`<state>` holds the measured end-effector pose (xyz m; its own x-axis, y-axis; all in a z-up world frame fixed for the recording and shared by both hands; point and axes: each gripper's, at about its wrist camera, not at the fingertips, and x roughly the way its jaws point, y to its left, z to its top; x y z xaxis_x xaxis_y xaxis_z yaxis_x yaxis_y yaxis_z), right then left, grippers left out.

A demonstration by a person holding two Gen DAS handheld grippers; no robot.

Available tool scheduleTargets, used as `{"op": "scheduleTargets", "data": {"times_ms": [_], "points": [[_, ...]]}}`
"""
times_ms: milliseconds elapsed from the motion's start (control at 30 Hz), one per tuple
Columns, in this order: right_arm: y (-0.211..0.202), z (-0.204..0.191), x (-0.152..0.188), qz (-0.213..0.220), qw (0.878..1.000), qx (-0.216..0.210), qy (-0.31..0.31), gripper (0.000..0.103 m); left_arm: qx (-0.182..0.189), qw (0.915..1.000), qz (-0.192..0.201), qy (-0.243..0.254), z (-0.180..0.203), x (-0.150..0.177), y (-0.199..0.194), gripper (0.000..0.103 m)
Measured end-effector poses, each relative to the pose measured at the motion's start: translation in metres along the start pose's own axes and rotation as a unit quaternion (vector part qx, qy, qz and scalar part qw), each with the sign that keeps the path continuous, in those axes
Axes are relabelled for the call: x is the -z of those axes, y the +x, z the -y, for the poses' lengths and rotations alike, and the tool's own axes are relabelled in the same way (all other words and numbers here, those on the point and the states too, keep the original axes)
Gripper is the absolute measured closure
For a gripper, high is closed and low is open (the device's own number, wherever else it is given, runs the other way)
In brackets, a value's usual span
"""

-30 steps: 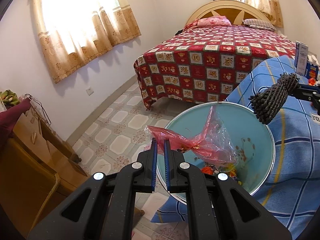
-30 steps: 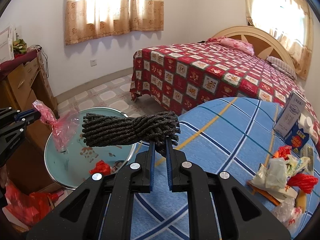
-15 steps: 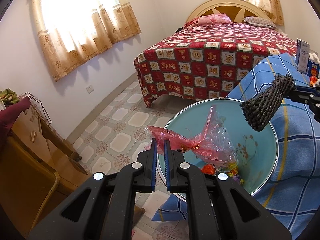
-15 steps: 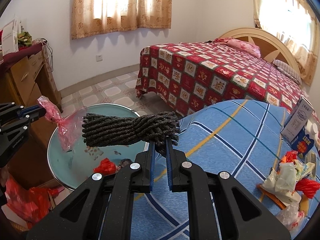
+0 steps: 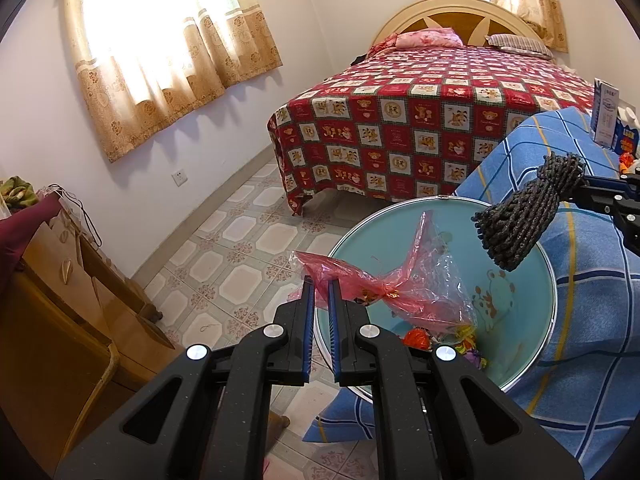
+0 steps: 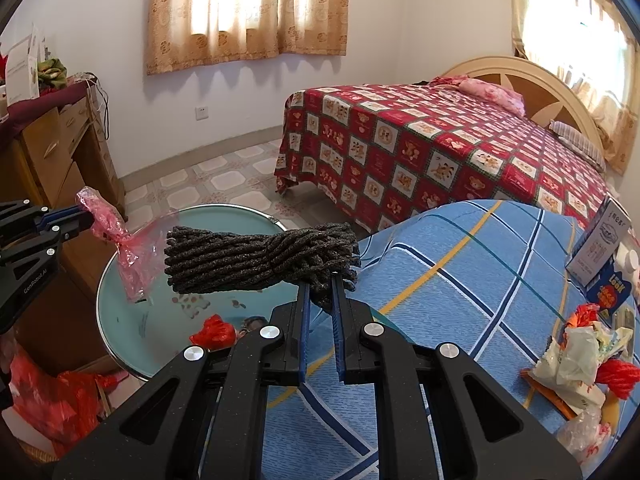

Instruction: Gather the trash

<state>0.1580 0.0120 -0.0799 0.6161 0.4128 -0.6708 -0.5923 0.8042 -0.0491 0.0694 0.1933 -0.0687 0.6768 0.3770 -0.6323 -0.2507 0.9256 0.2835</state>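
My left gripper (image 5: 319, 281) is shut on a thin red plastic bag (image 5: 404, 288), held over the near rim of a round teal basin (image 5: 532, 344) with small scraps in its bottom. My right gripper (image 6: 320, 280) is shut on a dark grey rope bundle (image 6: 256, 258), held level above the basin (image 6: 128, 320) and the table's left edge. The rope bundle also shows at the right of the left wrist view (image 5: 524, 220). The bag and left gripper (image 6: 86, 214) show at the left of the right wrist view.
The table has a blue plaid cloth (image 6: 460, 280). A pile of wrappers and bags (image 6: 584, 364) and a carton (image 6: 600, 256) lie at its right. A red checked bed (image 6: 440, 152) stands behind. A wooden dresser (image 5: 52, 292) is at left. A red bag (image 6: 52, 400) lies below the basin.
The right gripper has carried the rope bundle left, further over the basin. The left gripper has kept the red bag in about the same place.
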Motion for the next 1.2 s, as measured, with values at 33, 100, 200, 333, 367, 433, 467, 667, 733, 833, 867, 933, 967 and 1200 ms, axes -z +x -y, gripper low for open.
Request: {"op": "scheduleTargets", "data": {"times_ms": [33,100,200,333,367,433,467,667,733,833,867,933,967,1200], "points": [[0.0004,-0.0014,-0.0002,0.000,1.000,-0.001,-0.001,0.092,-0.001,1.0000,0.000,0.000,-0.0002,0.0000,-0.0001,0.096],[0.0009,-0.0024,-0.0002,-0.001,1.000,0.000,-0.002,0.092,0.000,1.0000,0.000,0.000,-0.0005,-0.0001,-0.0002,0.096],[0.0011,-0.0030,0.0001,-0.001,1.000,0.000,-0.001,0.092,0.000,1.0000,0.000,0.000,-0.0005,-0.0001,-0.0002,0.096],[0.0010,-0.0029,0.0005,-0.002,1.000,-0.001,-0.001,0.092,0.000,1.0000,0.000,0.000,-0.0003,0.0000,-0.0002,0.096],[0.0009,-0.0030,0.0006,-0.002,1.000,-0.001,-0.001,0.092,0.000,1.0000,0.000,0.000,-0.0004,0.0000,-0.0002,0.096],[0.0011,-0.0032,0.0004,-0.002,1.000,-0.001,-0.001,0.092,0.001,1.0000,0.000,0.000,0.0005,-0.0001,-0.0002,0.096],[0.0011,-0.0032,0.0004,-0.002,1.000,-0.001,-0.001,0.092,0.000,1.0000,0.000,0.000,0.0005,-0.0001,-0.0001,0.096],[0.0011,-0.0034,0.0003,-0.002,1.000,-0.001,-0.001,0.092,0.000,1.0000,0.000,0.000,0.0006,-0.0001,-0.0002,0.096],[0.0012,-0.0037,0.0003,-0.002,1.000,-0.001,-0.001,0.092,0.000,1.0000,0.000,0.000,0.0007,0.0000,-0.0002,0.096],[0.0011,-0.0040,0.0003,-0.003,1.000,-0.001,-0.001,0.092,0.001,1.0000,0.000,0.000,0.0007,0.0001,-0.0002,0.096],[0.0010,-0.0041,0.0002,-0.002,1.000,-0.001,-0.001,0.092,0.001,1.0000,0.000,0.000,0.0023,-0.0003,-0.0003,0.096],[0.0011,-0.0042,0.0001,-0.003,1.000,-0.001,-0.001,0.092,0.002,1.0000,0.000,0.000,0.0024,-0.0003,-0.0002,0.096],[0.0012,-0.0048,0.0005,-0.003,1.000,-0.001,-0.001,0.092,0.002,1.0000,0.000,0.000,0.0048,-0.0010,0.0001,0.096],[0.0019,-0.0063,0.0017,-0.003,1.000,-0.002,-0.002,0.092,0.002,1.0000,0.000,0.001,0.0069,-0.0013,-0.0001,0.096]]}}
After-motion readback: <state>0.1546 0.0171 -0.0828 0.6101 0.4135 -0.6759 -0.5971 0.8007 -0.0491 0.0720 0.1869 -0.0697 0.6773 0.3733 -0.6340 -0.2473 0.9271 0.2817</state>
